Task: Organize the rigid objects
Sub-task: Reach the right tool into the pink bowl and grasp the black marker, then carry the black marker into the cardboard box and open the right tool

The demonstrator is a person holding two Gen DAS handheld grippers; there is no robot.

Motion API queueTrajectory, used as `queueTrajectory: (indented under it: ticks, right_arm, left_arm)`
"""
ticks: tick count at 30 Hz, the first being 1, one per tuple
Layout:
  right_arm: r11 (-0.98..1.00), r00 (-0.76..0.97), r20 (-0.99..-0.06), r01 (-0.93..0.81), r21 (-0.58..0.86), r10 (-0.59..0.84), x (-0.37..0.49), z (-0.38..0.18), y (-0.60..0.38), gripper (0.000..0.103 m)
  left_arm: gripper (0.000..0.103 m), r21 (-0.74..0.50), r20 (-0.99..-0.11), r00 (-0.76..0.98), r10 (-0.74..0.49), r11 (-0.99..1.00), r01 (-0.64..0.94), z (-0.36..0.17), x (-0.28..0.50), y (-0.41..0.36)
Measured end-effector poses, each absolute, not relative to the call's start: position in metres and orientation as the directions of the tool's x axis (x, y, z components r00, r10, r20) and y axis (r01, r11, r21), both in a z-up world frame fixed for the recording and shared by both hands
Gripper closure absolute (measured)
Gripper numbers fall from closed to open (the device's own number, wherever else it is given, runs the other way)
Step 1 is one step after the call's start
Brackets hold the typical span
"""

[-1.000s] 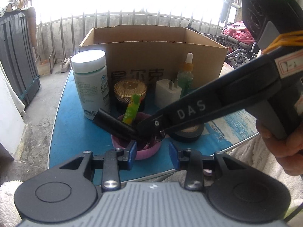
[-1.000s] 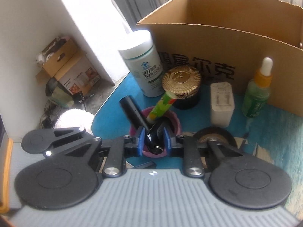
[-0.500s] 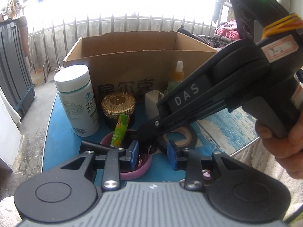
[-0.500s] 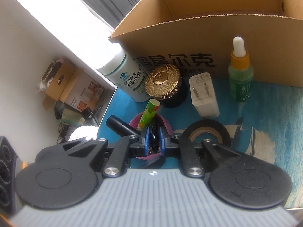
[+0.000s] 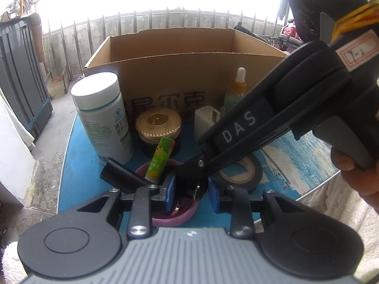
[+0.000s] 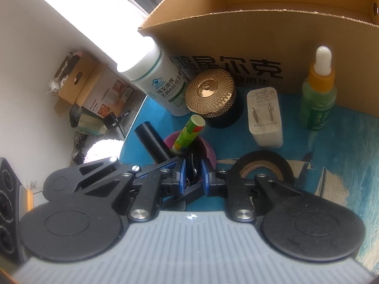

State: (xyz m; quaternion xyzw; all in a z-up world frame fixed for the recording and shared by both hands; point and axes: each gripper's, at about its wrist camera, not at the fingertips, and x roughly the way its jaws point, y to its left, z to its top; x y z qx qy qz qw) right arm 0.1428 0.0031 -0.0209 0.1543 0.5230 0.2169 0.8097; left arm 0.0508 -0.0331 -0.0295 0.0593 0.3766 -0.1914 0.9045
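A pink cup (image 5: 175,220) (image 6: 208,150) on the blue table holds a green stick (image 5: 160,159) (image 6: 188,133), a black tube (image 5: 123,178) (image 6: 154,143) and a small black item with a metal ring (image 5: 197,193) (image 6: 193,165). My right gripper (image 6: 192,176) reaches down into the cup and is shut on that black item; its arm crosses the left wrist view (image 5: 236,130). My left gripper (image 5: 191,195) is open, its pads either side of the cup's right rim and the ring.
Behind the cup stand a white pill bottle (image 5: 104,116) (image 6: 163,82), a gold-lidded jar (image 5: 158,127) (image 6: 210,94), a white charger (image 5: 206,123) (image 6: 264,116), a green dropper bottle (image 5: 236,90) (image 6: 318,92) and an open cardboard box (image 5: 180,75) (image 6: 260,35). A black tape roll (image 5: 239,175) (image 6: 263,171) lies right.
The right gripper closed on the black item in the cup and tilted steeper over it. The left gripper drew back and up a little, staying open.
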Motion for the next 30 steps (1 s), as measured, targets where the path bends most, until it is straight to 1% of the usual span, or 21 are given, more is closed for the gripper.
queueTrajectory:
  ticks: [5,9,15,18,23,25,27,30]
  right_arm:
    - [0.856,0.381,-0.768,-0.192,0.480,0.515,0.137,-0.014,0.003,0.091]
    - [0.854,0.401,-0.755,-0.191,0.484,0.518,0.128,-0.007,-0.001,0.091]
    - [0.848,0.447,-0.725,-0.206,0.488,0.525,0.108,0.014,-0.001,0.091]
    - [0.846,0.485,-0.697,-0.230,0.481,0.528,0.098,0.034,-0.003,0.091]
    - [0.848,0.574,-0.627,-0.300,0.437,0.526,0.093,0.083,-0.002,0.091]
    - [0.847,0.600,-0.601,-0.330,0.416,0.528,0.102,0.103,0.000,0.091]
    - [0.845,0.615,-0.580,-0.353,0.402,0.534,0.116,0.121,-0.001,0.091]
    - [0.840,0.614,-0.576,-0.364,0.402,0.541,0.149,0.140,-0.004,0.091]
  left_arm:
    - [0.078,-0.045,-0.694,0.650,-0.310,0.919,0.391,-0.026,0.049,-0.031]
    - [0.079,-0.052,-0.683,0.657,-0.319,0.918,0.392,-0.022,0.045,-0.030]
    - [0.079,-0.022,-0.645,0.695,-0.318,0.917,0.398,-0.006,0.028,-0.034]
    - [0.079,-0.006,-0.613,0.724,-0.317,0.918,0.397,0.008,0.020,-0.033]
    - [0.079,0.041,-0.533,0.793,-0.295,0.927,0.373,0.046,0.022,-0.031]
    - [0.079,0.027,-0.526,0.800,-0.288,0.935,0.355,0.064,0.035,-0.028]
    - [0.079,0.042,-0.520,0.810,-0.271,0.939,0.342,0.083,0.051,-0.027]
    - [0.079,0.057,-0.526,0.812,-0.253,0.942,0.330,0.102,0.084,-0.030]
